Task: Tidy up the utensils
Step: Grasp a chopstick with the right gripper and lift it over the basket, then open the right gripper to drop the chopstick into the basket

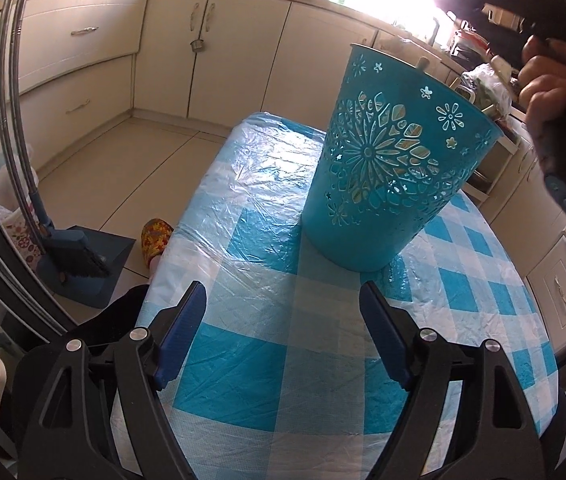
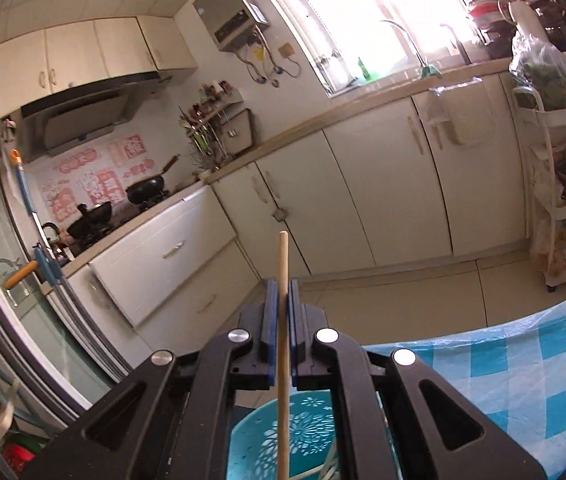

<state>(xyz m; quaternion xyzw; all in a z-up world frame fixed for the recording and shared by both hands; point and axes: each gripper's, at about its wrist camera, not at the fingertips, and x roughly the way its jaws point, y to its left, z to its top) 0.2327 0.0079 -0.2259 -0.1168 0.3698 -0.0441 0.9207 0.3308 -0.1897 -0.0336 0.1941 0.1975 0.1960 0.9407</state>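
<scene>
At the far left, on the floor, a dustpan (image 1: 95, 264) and brush (image 1: 79, 254) leaned by a patterned slipper (image 1: 156, 236). The left gripper (image 1: 283, 300) hung over the checked worktop (image 1: 243, 344) with its fingers (image 1: 181, 332) spread wide and nothing between them. Ahead and to the right stood the teal bin (image 1: 395, 164) — upright on the worktop, cut-out flowers on its wall. Further right, a hand (image 1: 549, 92) gripped the other tool. The right gripper (image 2: 282, 288) had its fingers (image 2: 269, 320) pinched tight on a wooden stick (image 2: 283, 264) — the stick ran down into the bin (image 2: 307, 432) directly below.
</scene>
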